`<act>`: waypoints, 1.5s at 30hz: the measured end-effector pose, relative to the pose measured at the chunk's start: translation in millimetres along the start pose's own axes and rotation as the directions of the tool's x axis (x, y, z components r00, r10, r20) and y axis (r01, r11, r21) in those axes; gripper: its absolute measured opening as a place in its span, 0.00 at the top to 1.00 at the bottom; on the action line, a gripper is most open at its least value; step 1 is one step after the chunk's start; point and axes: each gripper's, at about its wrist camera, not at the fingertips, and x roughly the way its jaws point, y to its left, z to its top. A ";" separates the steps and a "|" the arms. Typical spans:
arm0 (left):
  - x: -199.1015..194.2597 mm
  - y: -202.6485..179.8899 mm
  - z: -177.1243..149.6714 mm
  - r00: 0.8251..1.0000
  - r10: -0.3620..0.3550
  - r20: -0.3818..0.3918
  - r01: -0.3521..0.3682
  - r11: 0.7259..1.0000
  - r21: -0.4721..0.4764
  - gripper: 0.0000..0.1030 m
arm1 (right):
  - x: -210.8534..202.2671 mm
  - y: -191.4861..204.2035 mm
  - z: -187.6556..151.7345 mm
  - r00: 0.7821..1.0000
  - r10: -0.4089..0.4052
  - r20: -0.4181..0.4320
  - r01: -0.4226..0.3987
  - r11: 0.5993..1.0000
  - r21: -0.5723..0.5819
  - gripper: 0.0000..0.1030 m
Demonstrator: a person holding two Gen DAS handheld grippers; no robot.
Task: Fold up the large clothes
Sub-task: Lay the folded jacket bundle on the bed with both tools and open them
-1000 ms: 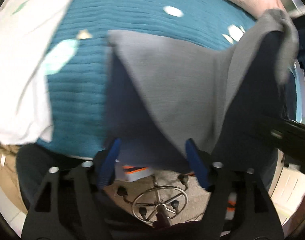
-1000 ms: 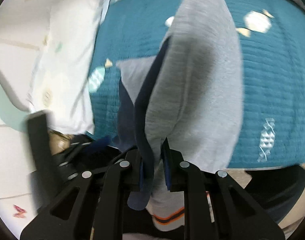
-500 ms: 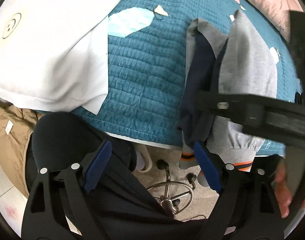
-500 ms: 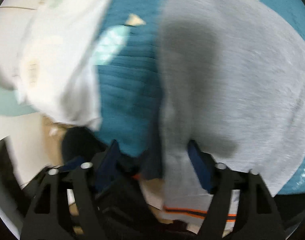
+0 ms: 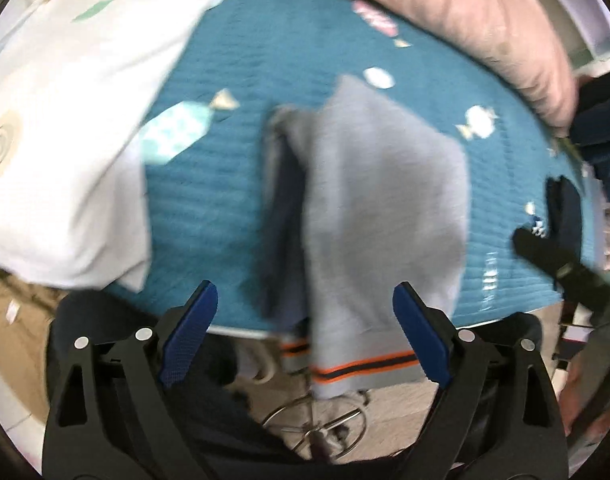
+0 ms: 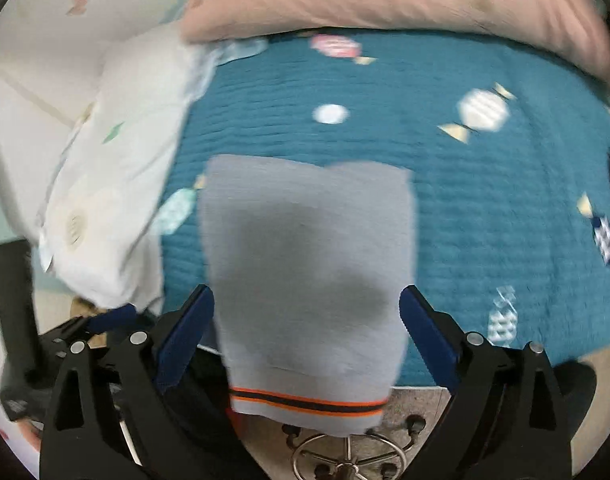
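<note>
The folded grey garment (image 6: 309, 264) lies on the teal bed (image 6: 485, 208), its striped hem hanging over the near edge, so its weight could drag it off. Both the left hand-held gripper (image 5: 305, 332) and right hand-held gripper (image 6: 307, 336) are spread wide, released. Blur permitting, open quilt lies to the right; a white pillow (image 6: 121, 184) crowds the left.

Garment (image 6: 309, 264) on bedspread (image 6: 485, 208), pillow (image 6: 117, 184) left.
</note>
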 end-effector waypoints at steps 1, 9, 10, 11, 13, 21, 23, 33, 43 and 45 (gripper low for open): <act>4.0 -5.9 0.9 1.000 -0.013 0.002 0.013 1.000 0.010 0.12 | 4.2 -8.2 -7.2 1.000 -0.009 0.013 0.009 1.000 0.021 0.12; 64.9 -13.2 -19.1 0.995 -0.013 -0.095 0.015 1.000 0.020 0.12 | 49.5 -41.7 -54.5 0.997 -0.074 -0.036 0.076 0.996 0.053 0.12; 76.2 -8.5 -22.4 0.994 -0.017 -0.110 0.018 1.000 0.012 0.12 | 59.0 -44.3 -58.2 0.998 -0.054 -0.040 0.056 0.997 0.054 0.12; 90.0 -3.3 -25.3 0.990 -0.018 -0.137 0.019 1.000 0.004 0.12 | 67.0 -48.4 -61.2 0.997 -0.052 -0.057 0.055 0.997 0.056 0.12; 120.7 6.1 -29.9 0.982 0.005 -0.191 -0.007 1.000 -0.010 0.10 | 94.9 -50.0 -65.2 0.989 -0.056 -0.134 0.063 0.997 0.045 0.19; 123.0 15.3 -31.5 0.980 -0.022 -0.196 0.012 0.999 -0.051 0.04 | 94.6 -54.6 -62.4 0.992 -0.065 -0.104 0.070 0.997 0.041 0.24; 99.8 14.9 -30.9 0.986 -0.047 -0.158 0.042 0.999 -0.032 0.04 | 64.1 -52.2 -54.1 0.999 -0.051 -0.016 0.051 0.998 0.024 0.30; 46.0 10.9 -26.4 0.967 -0.246 -0.071 0.244 0.969 -0.034 0.58 | 38.8 -53.3 -35.7 0.982 0.173 -0.071 -0.167 0.982 0.083 0.90; 80.8 3.6 -4.1 0.980 -0.100 -0.170 0.105 0.994 0.017 0.69 | 79.5 -69.8 -25.9 0.971 0.107 -0.215 -0.076 0.986 0.149 0.91; 54.6 -5.3 3.3 0.990 -0.081 -0.118 0.089 0.994 0.069 0.69 | 55.0 -63.7 -12.6 0.981 0.124 -0.150 -0.107 0.988 0.116 0.91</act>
